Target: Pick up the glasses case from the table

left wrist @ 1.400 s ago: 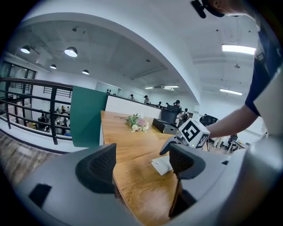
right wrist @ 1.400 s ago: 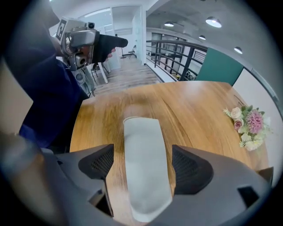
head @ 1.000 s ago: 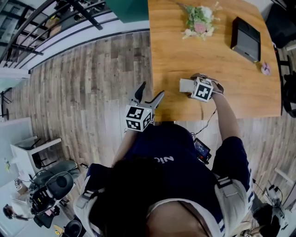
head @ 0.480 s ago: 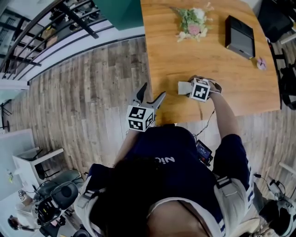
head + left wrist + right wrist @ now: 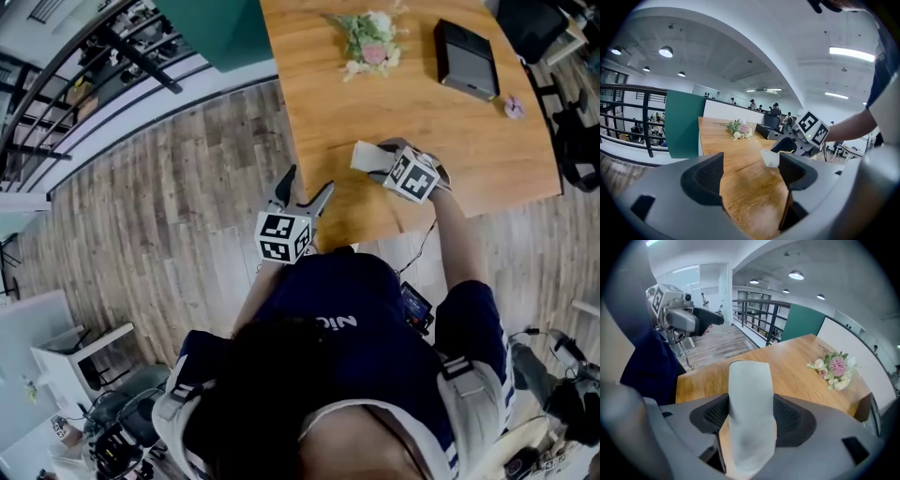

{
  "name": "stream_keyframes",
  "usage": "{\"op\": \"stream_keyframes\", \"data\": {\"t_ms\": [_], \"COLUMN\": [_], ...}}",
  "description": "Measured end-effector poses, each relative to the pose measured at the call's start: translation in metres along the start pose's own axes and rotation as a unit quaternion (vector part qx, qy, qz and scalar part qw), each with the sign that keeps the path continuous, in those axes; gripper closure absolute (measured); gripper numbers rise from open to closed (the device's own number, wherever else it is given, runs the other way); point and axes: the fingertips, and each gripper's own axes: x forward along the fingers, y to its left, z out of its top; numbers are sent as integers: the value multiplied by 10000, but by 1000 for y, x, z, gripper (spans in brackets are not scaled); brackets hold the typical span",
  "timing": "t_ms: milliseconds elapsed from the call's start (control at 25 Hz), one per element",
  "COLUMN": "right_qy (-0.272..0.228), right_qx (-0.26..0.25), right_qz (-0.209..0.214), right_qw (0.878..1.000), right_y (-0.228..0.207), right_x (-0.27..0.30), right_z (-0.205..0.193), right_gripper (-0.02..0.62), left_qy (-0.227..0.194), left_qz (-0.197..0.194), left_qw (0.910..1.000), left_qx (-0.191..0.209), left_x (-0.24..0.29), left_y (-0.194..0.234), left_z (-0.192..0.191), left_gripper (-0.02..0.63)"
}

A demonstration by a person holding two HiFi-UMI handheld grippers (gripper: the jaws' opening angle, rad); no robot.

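Observation:
The glasses case (image 5: 366, 156) is pale grey, soft and oblong. My right gripper (image 5: 382, 162) is shut on it and holds it a little above the wooden table (image 5: 450, 122), near the front edge. In the right gripper view the case (image 5: 749, 390) stands up between both pads of the right gripper (image 5: 750, 420), which have just closed on it. My left gripper (image 5: 307, 187) hangs open and holds nothing, just off the table's front left corner. The left gripper view looks over the left gripper (image 5: 750, 171) along the tabletop at the case (image 5: 769, 158).
A bunch of flowers (image 5: 367, 42) and a dark flat box (image 5: 466, 58) lie at the far side of the table. A small pink thing (image 5: 513, 108) lies near the right edge. A green panel (image 5: 682, 124) and a railing stand beyond the table's left.
My right gripper has risen and tilted with the glasses case in it, so the case has left the tabletop. The left gripper has stayed in place.

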Motion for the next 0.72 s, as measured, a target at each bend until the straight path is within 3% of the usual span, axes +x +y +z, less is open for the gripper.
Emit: {"op": "stream_keyframes", "data": {"t_ms": [200,360,720], "right_qy": [-511,-977,-1753], "right_qx": [217,584,1298], "right_qz": [-547,-1069,-2388], "right_qw": [9970,9877,9463], "right_y": [5,10,40], "right_x": [-28,-55,-124], "right_z": [28,43,64], "right_gripper": [291,291,291], "left_qy": [-45,-70,-162], "left_qz": [-186,-382,-952], "left_qw": [9998,9992,9952], "left_qx": [20,61,177], "left_x": [-5,-9,-24], "left_y": [-1,-6,-26], "left_z": [1,1,-2], "left_gripper": [233,235,249]}}
